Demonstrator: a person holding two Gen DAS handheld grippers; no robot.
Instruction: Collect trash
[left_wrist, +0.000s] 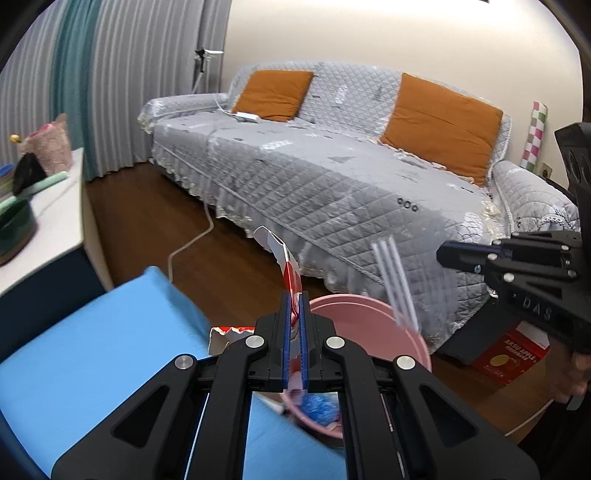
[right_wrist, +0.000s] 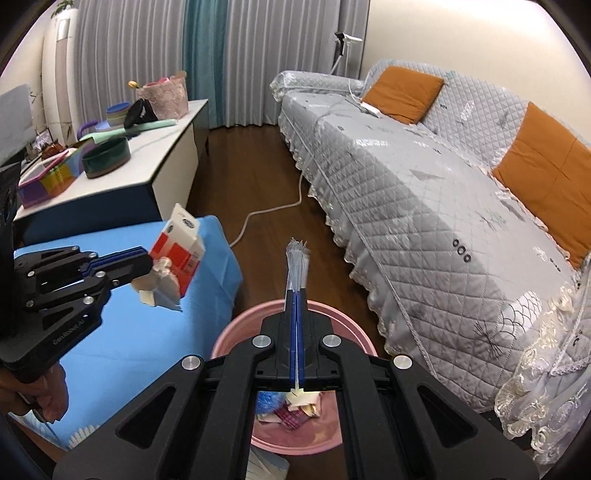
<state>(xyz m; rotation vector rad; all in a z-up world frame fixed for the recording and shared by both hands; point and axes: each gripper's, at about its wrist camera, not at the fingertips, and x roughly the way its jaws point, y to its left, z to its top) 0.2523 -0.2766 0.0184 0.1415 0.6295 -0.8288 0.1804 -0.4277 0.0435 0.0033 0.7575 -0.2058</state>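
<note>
Both hands are loaded and the step in hand looks like the drop into the pink bin (right_wrist: 236, 325), which already holds crumpled paper and a blue scrap at its bottom. The right gripper (right_wrist: 297, 295) has its jaws pressed together on a clear plastic sleeve of straws (right_wrist: 297, 258), and it hangs right over the bin's mouth, so parting the jaws there should let the sleeve fall straight in; it is light and stiff, so I would tip the tips downward first so it slides rather than clings to the blue pads. The left gripper (left_wrist: 294, 302) is clamped on a torn red and white carton (left_wrist: 286, 258), which in the right wrist view sits above the blue cloth (right_wrist: 122, 332), beside the bin and not over it. That hand should travel across until the carton is fully inside the rim before it lets go, and the ragged flap hanging beneath could catch the edge. Two tools near one opening can knock together, so release one, clear it, then bring in the other. The bin stands on a dark wood floor (right_wrist: 251, 177) between the blue-covered surface and a sofa (right_wrist: 424, 192) under a quilted grey cover with orange cushions; a white cable (right_wrist: 273, 210) trails across the floor, and a white cabinet (right_wrist: 162, 147) carries bowls and boxes before striped curtains
</note>
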